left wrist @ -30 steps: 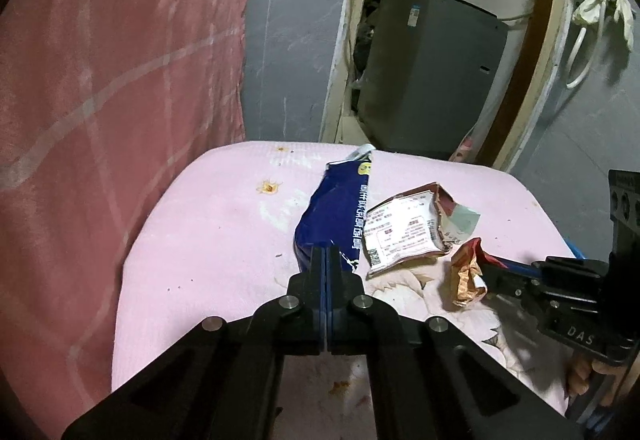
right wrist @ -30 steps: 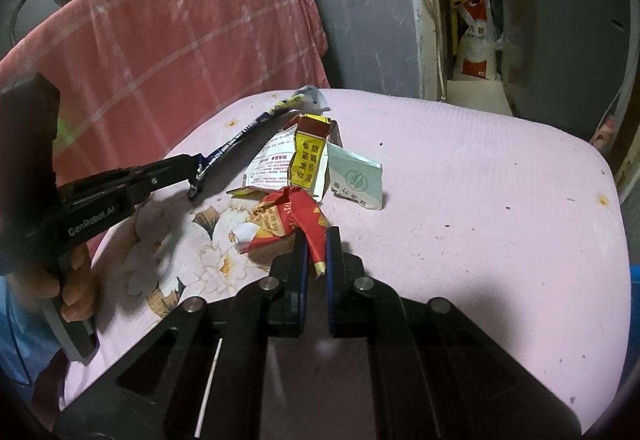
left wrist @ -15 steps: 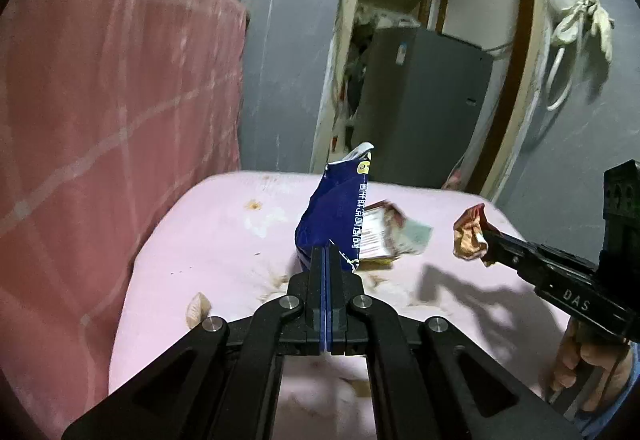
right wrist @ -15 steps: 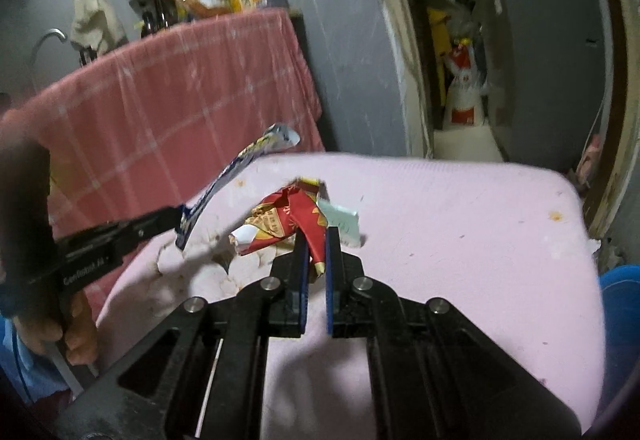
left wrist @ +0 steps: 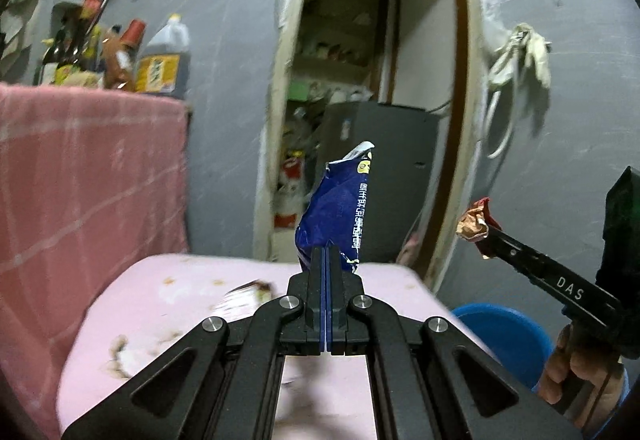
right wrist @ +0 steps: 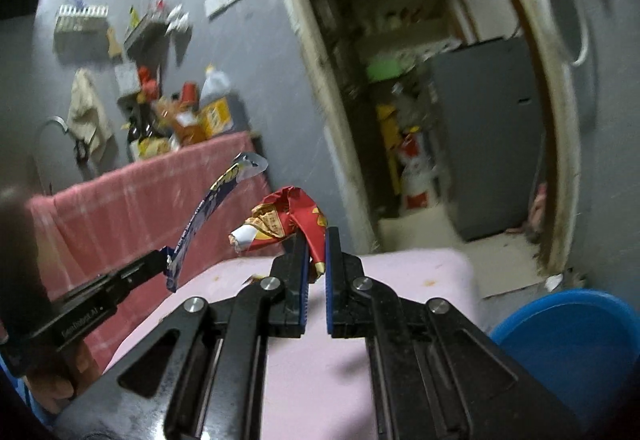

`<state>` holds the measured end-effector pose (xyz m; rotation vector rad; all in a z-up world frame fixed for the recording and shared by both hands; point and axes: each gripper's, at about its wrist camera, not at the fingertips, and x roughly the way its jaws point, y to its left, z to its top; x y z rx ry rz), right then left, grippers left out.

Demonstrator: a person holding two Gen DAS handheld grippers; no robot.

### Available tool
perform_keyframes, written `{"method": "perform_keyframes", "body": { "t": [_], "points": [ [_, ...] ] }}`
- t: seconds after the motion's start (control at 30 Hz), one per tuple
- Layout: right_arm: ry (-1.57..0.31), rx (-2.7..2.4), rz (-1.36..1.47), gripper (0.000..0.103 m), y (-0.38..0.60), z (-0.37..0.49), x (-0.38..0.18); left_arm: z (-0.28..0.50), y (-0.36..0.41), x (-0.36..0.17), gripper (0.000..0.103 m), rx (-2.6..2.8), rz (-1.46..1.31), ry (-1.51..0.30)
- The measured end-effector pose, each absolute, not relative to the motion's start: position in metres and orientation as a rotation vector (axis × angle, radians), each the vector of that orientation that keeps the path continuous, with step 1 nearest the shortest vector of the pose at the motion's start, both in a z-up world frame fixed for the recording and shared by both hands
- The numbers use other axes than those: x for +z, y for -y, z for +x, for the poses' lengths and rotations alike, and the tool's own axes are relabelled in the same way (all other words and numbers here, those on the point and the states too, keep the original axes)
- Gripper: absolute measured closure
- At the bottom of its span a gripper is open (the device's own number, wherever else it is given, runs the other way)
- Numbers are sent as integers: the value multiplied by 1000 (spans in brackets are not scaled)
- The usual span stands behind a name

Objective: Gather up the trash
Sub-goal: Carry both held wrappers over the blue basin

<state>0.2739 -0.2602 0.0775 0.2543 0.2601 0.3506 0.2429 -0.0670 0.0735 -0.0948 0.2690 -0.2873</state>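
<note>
— What's the left gripper [left wrist: 325, 254] got?
— A blue wrapper [left wrist: 340, 208], pinched at its bottom edge, standing upright in the air above the pink table [left wrist: 160, 296].
— And the right gripper [right wrist: 318, 240]?
— Clamped on a crumpled red wrapper [right wrist: 288, 220], also clear of the table — a blue bin [right wrist: 576, 344] sits low to the right.

Blue wrapper [left wrist: 340, 212]; red wrapper [right wrist: 292, 218]; pink cloth [left wrist: 192, 304].

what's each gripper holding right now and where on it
Left gripper pinches the flat blue foil wrapper by its bottom edge; right gripper clamps the crumpled red wrapper by one end.
</note>
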Motion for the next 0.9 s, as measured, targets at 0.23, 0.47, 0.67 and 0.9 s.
{"method": "perform_keyframes", "body": {
  "t": [0.23, 0.47, 0.67, 0.9],
  "points": [
    [-179, 206, 287, 96, 317, 247, 92, 248, 122, 81, 103, -355, -98, -252],
    [-209, 31, 300, 96, 377, 237, 82, 257, 184, 77, 103, -430, -65, -273],
    [-300, -63, 370, 96, 418, 243, 59, 264, 236, 63, 103, -502, -38, -324],
    [-394, -125, 436, 96, 451, 251, 34, 290, 279, 39, 103, -563, -65, -483]
  ]
}}
